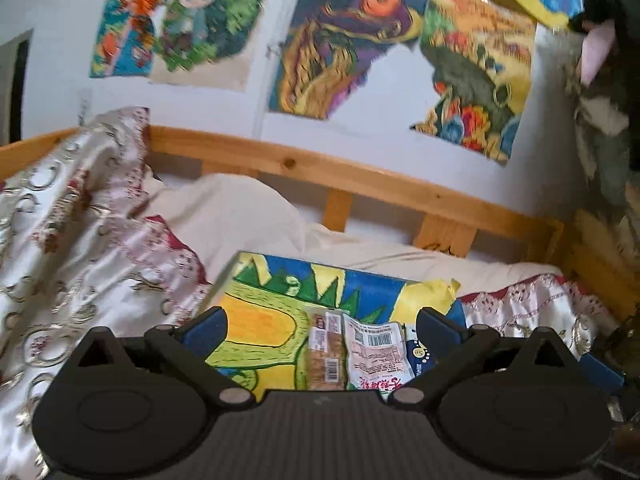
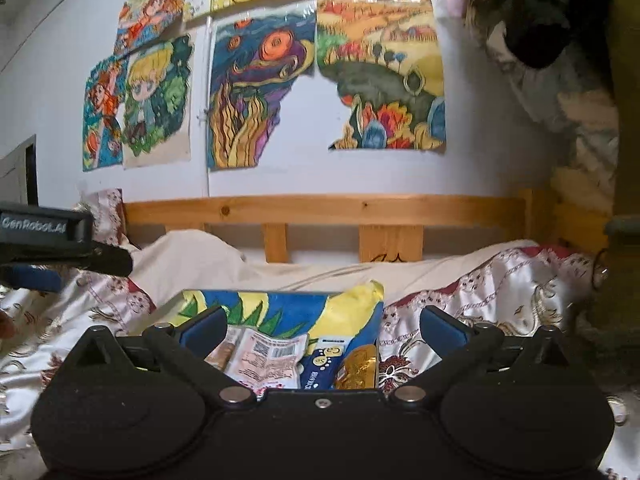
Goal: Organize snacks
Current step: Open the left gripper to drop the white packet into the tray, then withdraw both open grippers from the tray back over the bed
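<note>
Several snack packets lie on a painted board (image 1: pixel 264 308) on the bed. In the left wrist view I see a clear brown biscuit pack (image 1: pixel 325 354), a white and pink pack with a barcode (image 1: pixel 376 356) and a blue pack (image 1: pixel 418 354). The right wrist view shows the board (image 2: pixel 280 304), the brown pack (image 2: pixel 224 354), the white and pink pack (image 2: pixel 268 358), the blue pack (image 2: pixel 324 364) and a gold foil pack (image 2: pixel 358 366). My left gripper (image 1: pixel 322 326) is open and empty above the packs. My right gripper (image 2: pixel 322 326) is open and empty above them too.
A patterned satin quilt (image 1: pixel 80 240) is bunched at the left and also lies at the right (image 2: pixel 500 292). A wooden bed rail (image 2: pixel 320 208) runs behind, under children's paintings on the wall. The other gripper's body (image 2: pixel 48 236) shows at the left. Dark hanging clothes (image 2: pixel 560 20) are at upper right.
</note>
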